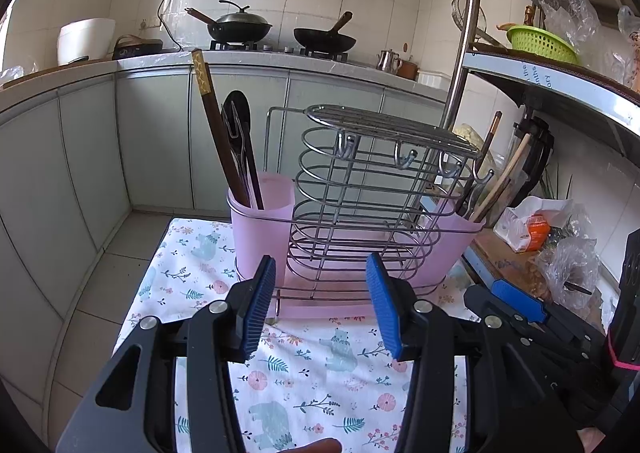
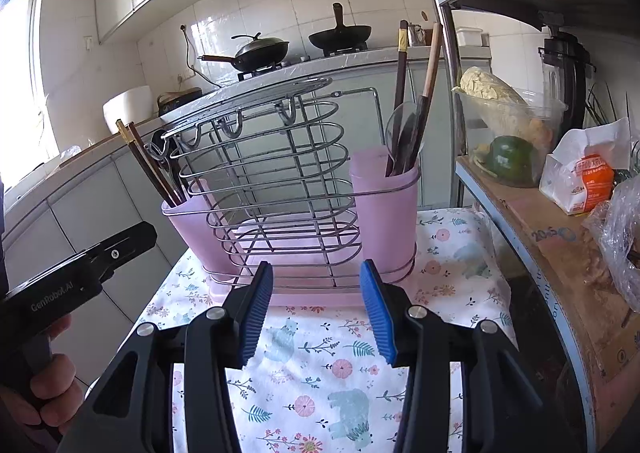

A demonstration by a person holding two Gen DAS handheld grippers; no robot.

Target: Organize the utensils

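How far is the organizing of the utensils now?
Done, it seems: chopsticks and utensils stand in the left pink cup and the right pink cup of the wire rack. In hand: nothing; the left claw and right claw are open, empty. Left: no loose utensil shows on the floral cloth.

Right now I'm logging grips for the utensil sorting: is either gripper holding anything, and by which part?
Nothing is held. The left gripper and right gripper both stand open and empty before the utensil rack.

A home kitchen: woks [image 1: 239, 28] on a stove, tiled walls, cabinets [image 1: 160, 133].
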